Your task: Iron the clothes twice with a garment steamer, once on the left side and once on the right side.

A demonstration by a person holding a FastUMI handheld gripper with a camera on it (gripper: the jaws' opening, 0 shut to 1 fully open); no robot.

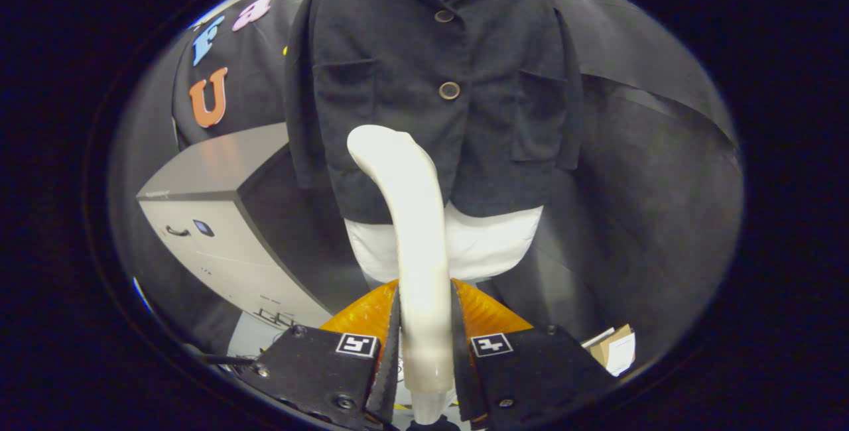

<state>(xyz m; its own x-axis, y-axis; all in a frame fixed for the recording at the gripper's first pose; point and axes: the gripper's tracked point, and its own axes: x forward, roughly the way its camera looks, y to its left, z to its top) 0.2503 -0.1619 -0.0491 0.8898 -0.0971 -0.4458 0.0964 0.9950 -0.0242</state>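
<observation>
Lighting even and moderate, falling from above; the grey cabinet [219,172] top carries a soft sheen. Dark jacket [438,86] keeps visible weave, buttons sharp. White steamer [414,232] slightly overexposed, its lower handle blurred between the clamping fingers [371,365]. Fisheye bending and darkening toward the margins.

White garment steamer [414,219] stands upright between the fingers, head against the hanging black jacket [438,86].
</observation>
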